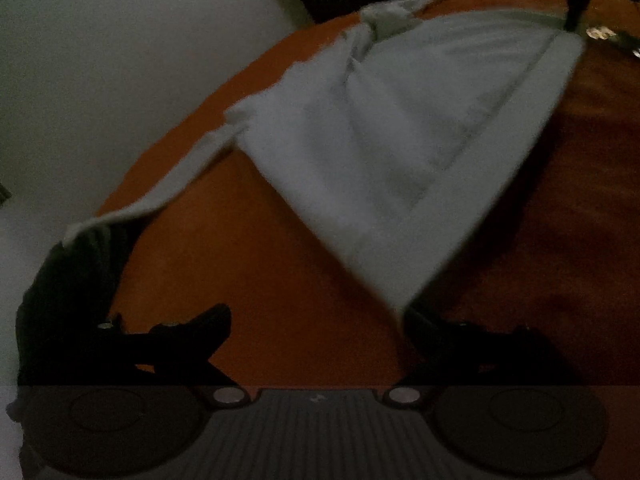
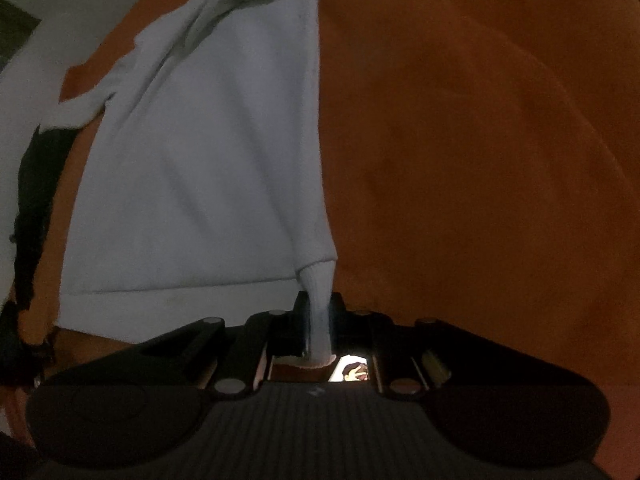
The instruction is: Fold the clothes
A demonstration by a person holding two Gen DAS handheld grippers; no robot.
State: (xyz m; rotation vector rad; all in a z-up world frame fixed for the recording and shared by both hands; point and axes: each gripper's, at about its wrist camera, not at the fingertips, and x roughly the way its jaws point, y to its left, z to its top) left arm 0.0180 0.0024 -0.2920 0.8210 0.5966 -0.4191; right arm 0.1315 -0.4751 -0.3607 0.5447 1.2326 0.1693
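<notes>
My right gripper (image 2: 318, 320) pinches the shirt (image 2: 208, 168) hem; left gripper (image 1: 316, 320) gapes empty, needing the other corner.

Bare orange cover (image 2: 480, 140) right of the white garment (image 2: 200, 160) lies open; nothing blocks passage.

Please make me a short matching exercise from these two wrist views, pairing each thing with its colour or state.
Things:
1. left gripper
2. right gripper
3. white garment
4. surface under the garment

States:
A. orange
B. shut on a ribbed cuff
C. jaws wide apart, nothing pinched
D. pale, spread partly flat, with a bunched end far from the camera

Pairs: 1-C, 2-B, 3-D, 4-A
</notes>
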